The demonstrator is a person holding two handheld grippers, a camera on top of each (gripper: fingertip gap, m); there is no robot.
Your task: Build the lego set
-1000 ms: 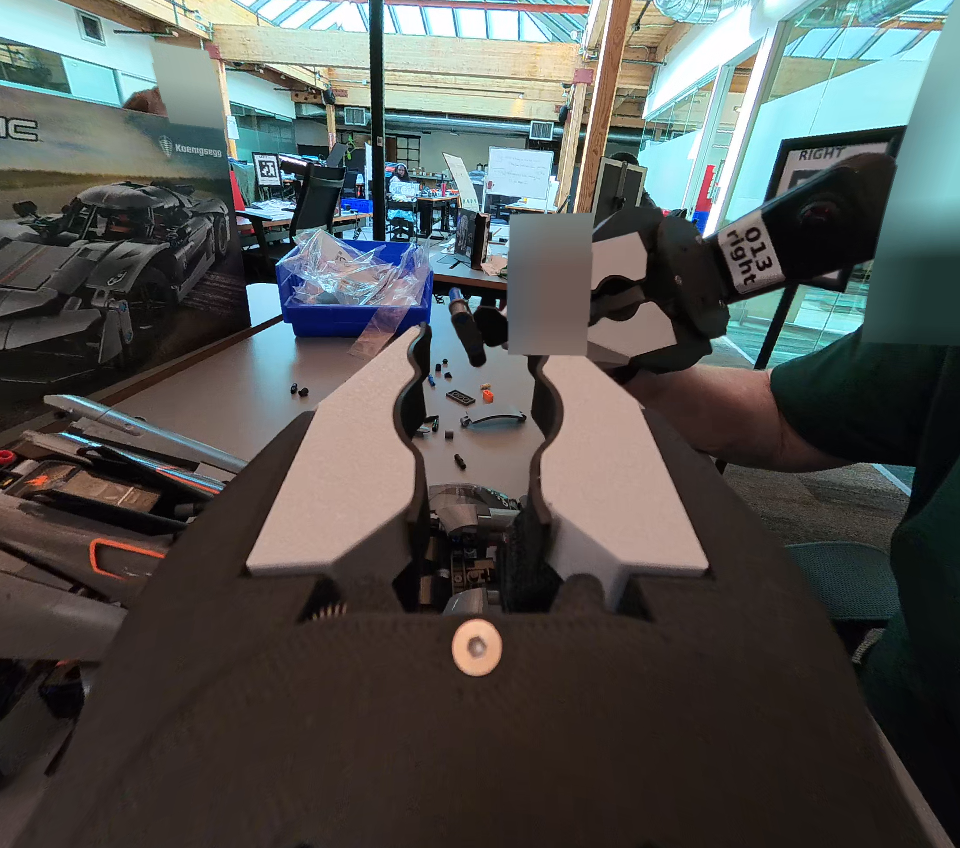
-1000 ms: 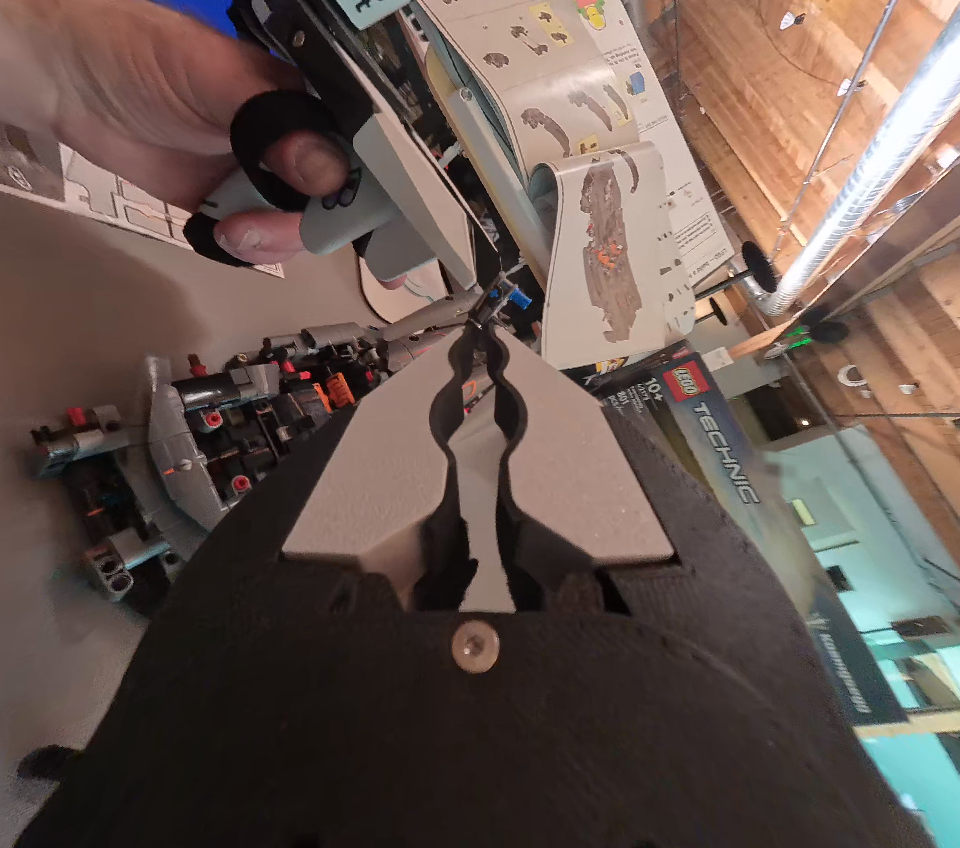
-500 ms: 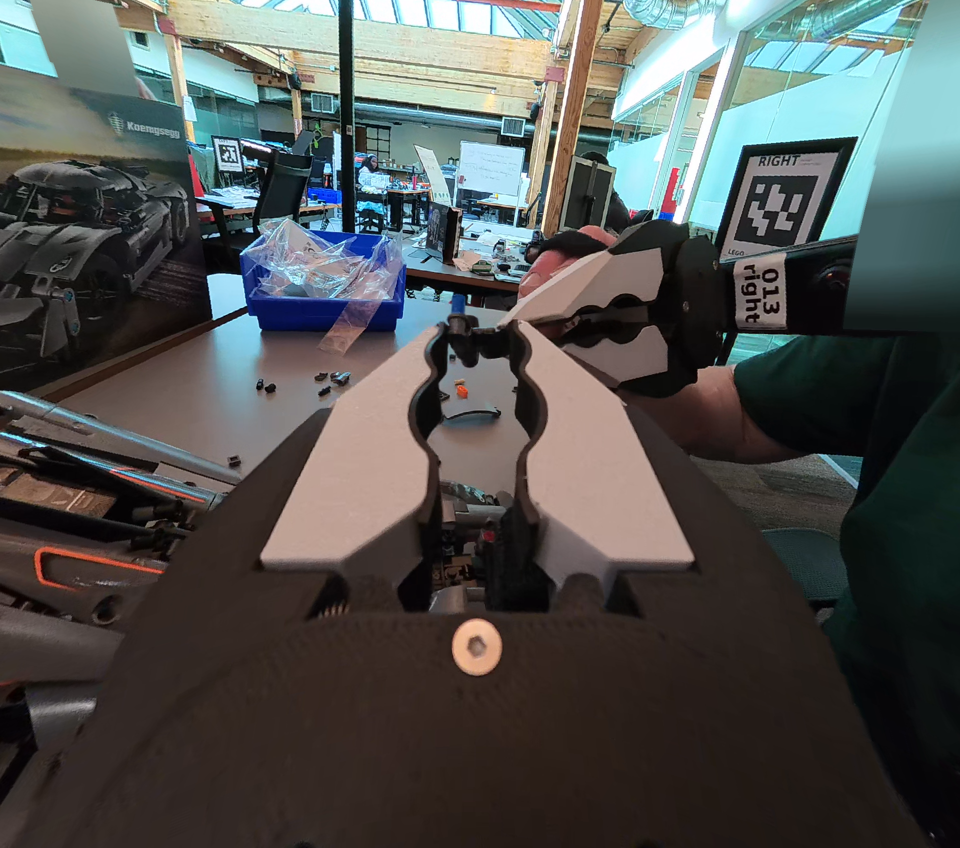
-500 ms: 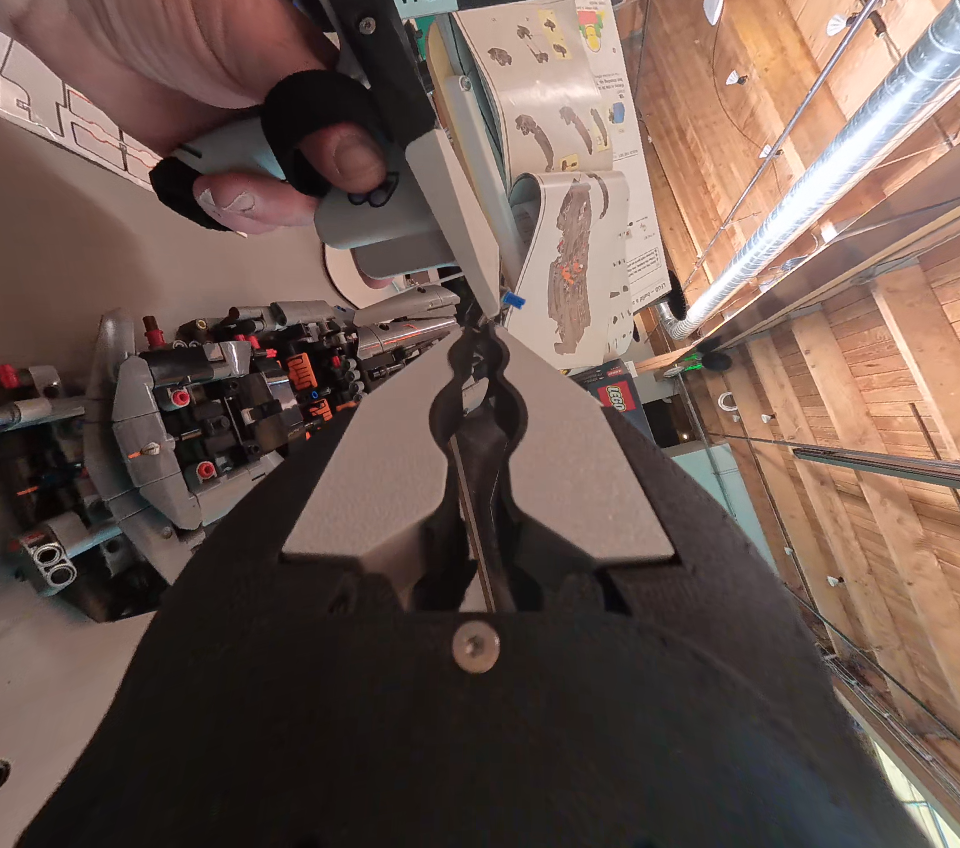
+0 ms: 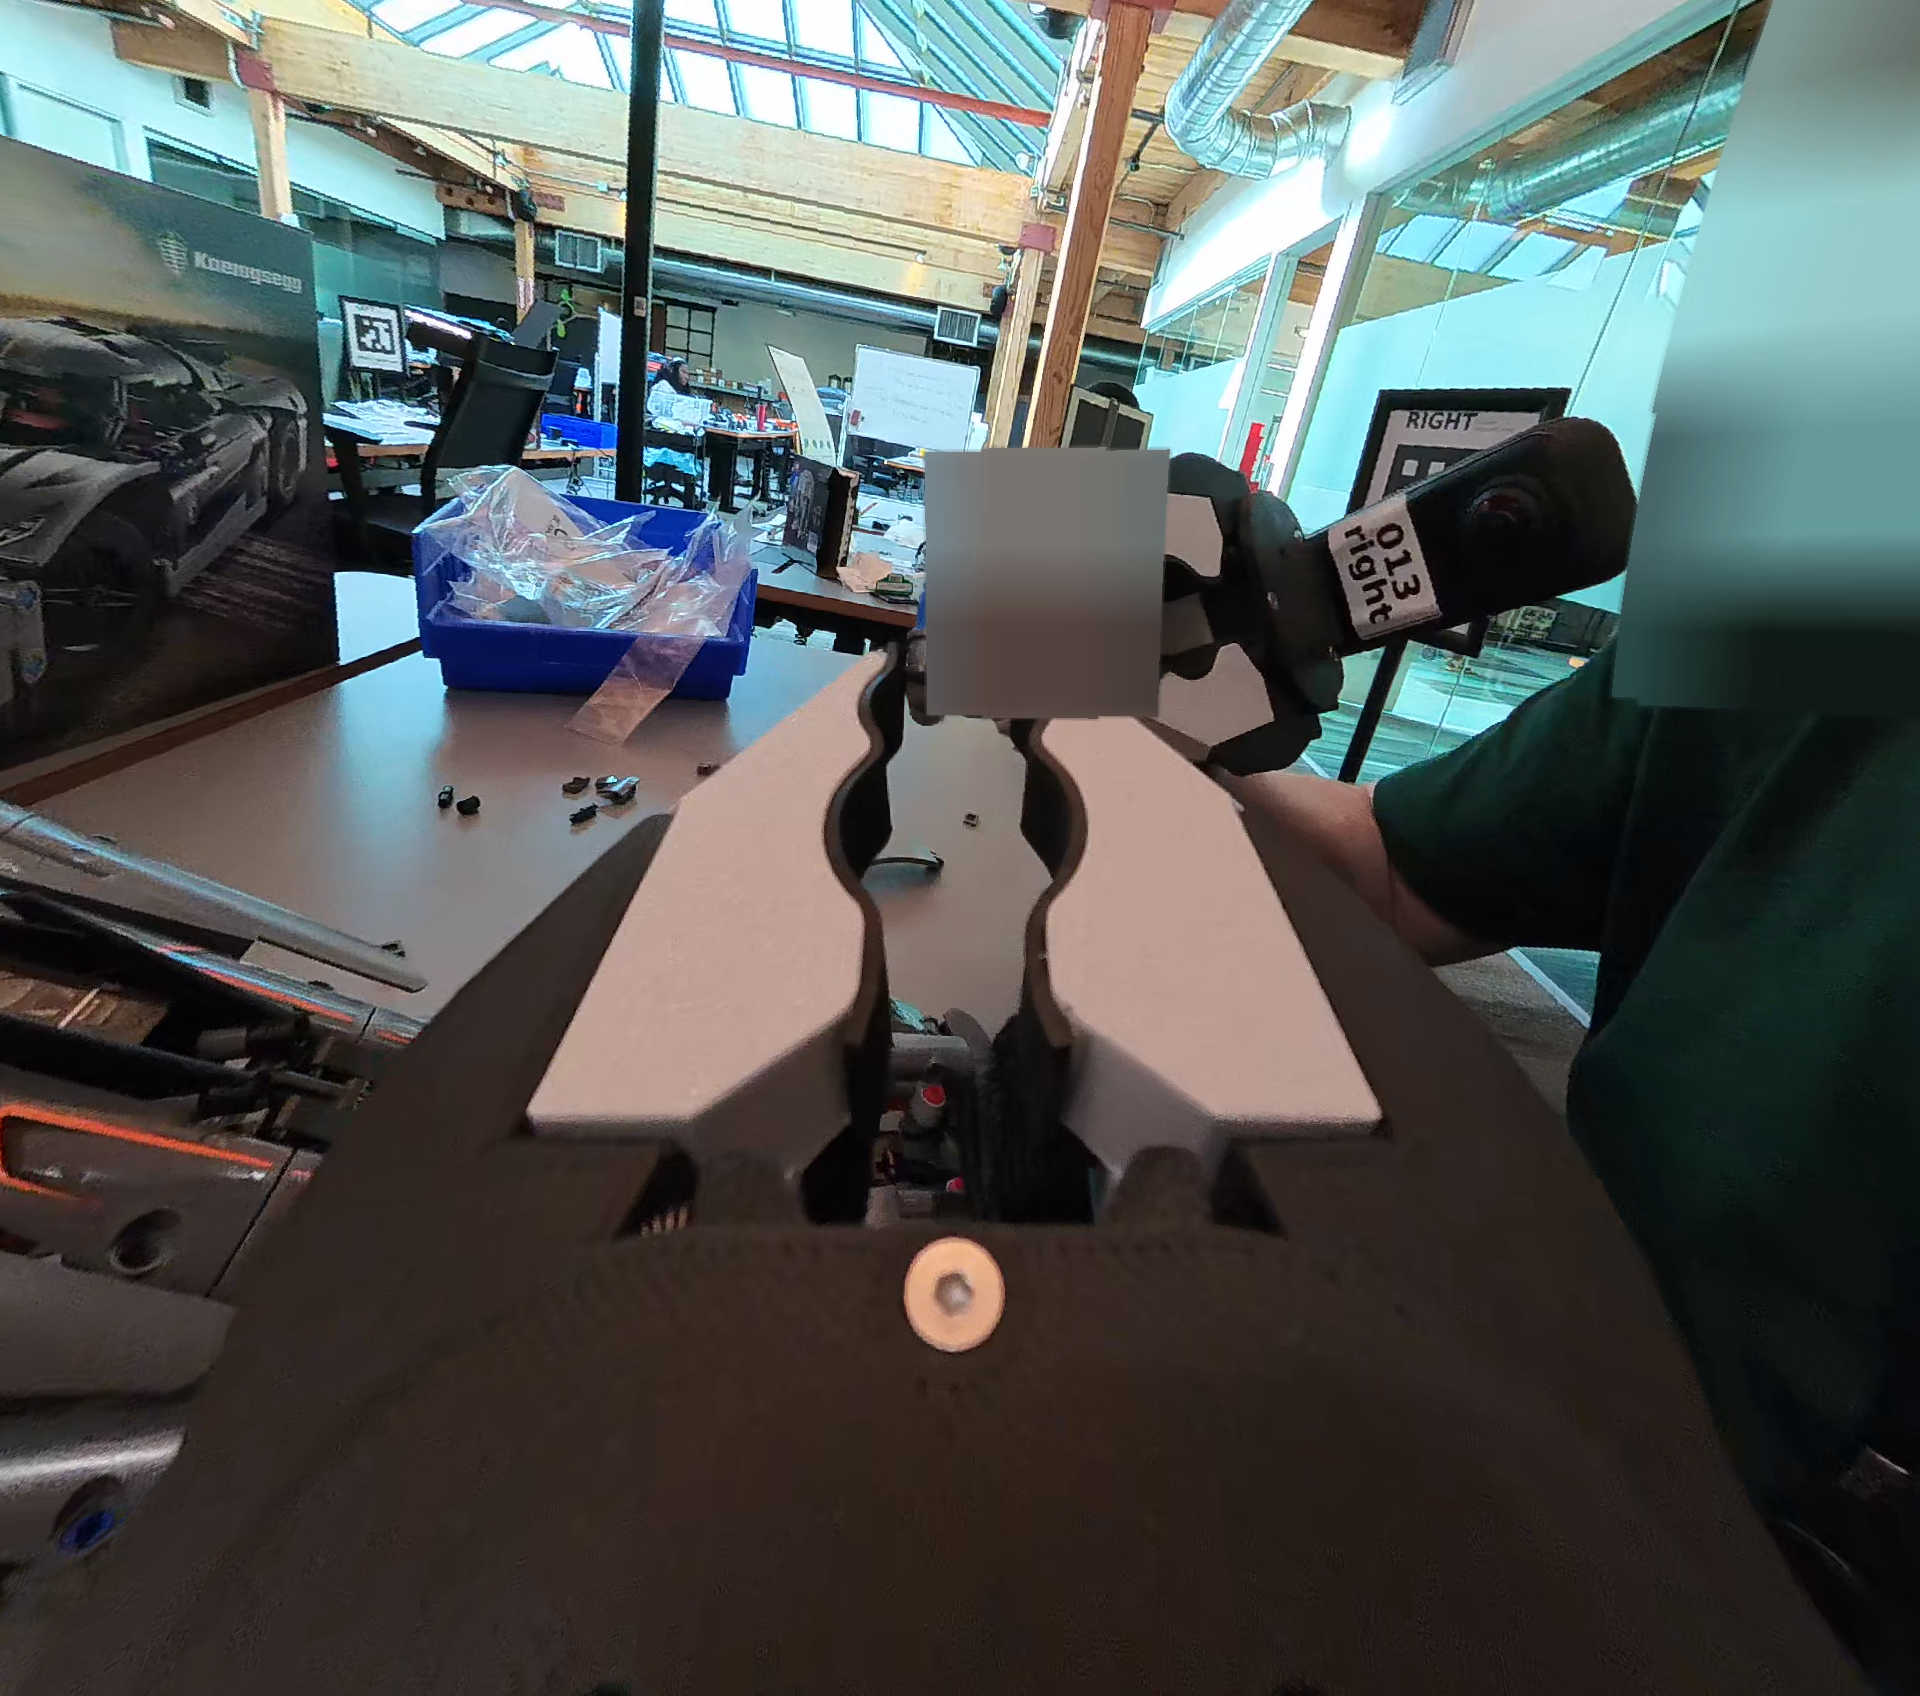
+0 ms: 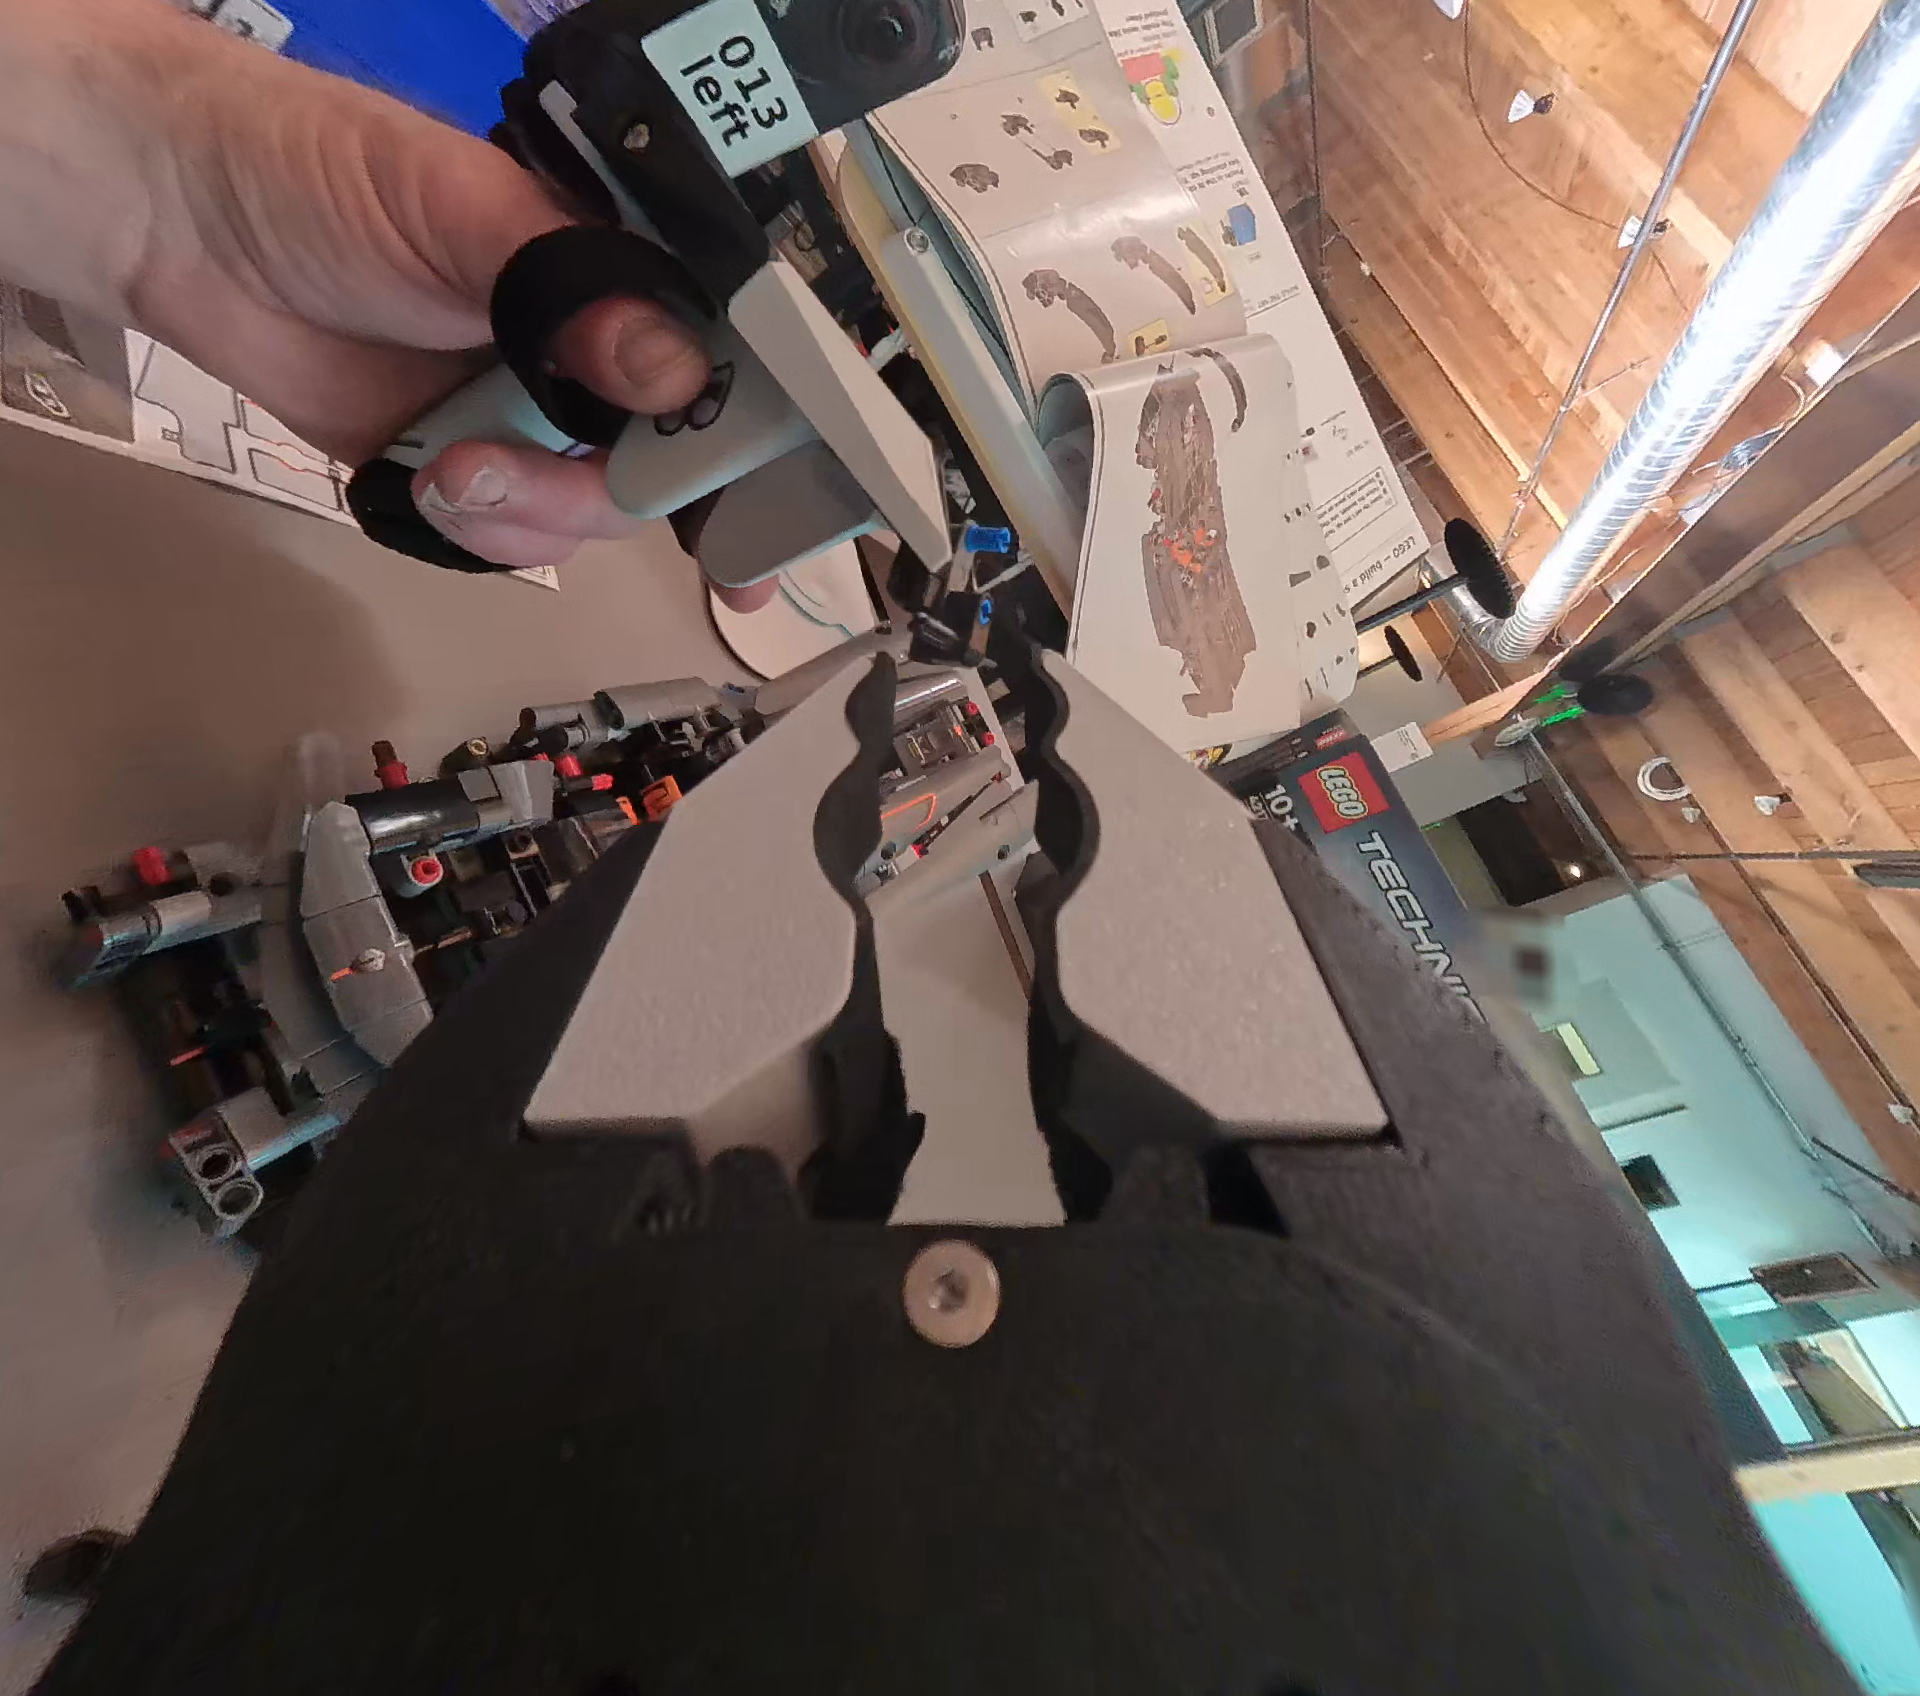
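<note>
My left gripper (image 5: pixel 956 690) is shut on a small black Lego piece (image 6: pixel 940 623) with a blue pin (image 6: pixel 985 542), held in the air; a patch hides the piece in the left wrist view. In the right wrist view the left gripper (image 6: pixel 935 555) comes in from the upper left. My right gripper (image 6: pixel 956 670) is open, its tips on either side of the piece and just short of it. Its spread fingers (image 5: pixel 1210 690) show in the left wrist view. The part-built grey, black and orange Lego car (image 6: pixel 343 919) lies on the table (image 5: pixel 312 815) below, also at the left (image 5: pixel 156 1075).
A blue bin (image 5: pixel 582 659) of plastic bags stands at the back of the table. Small loose pieces (image 5: pixel 603 789) lie before it. The open instruction booklet (image 6: pixel 1143 275) and the Lego box (image 6: pixel 1371 825) stand behind the car. A green-sleeved arm (image 5: pixel 1662 867) is on the right. Less than 4 cm separates the two grippers' tips.
My right gripper was shut on the small piece and has opened. My left gripper has closed on the piece, and both grippers stay tip to tip.
</note>
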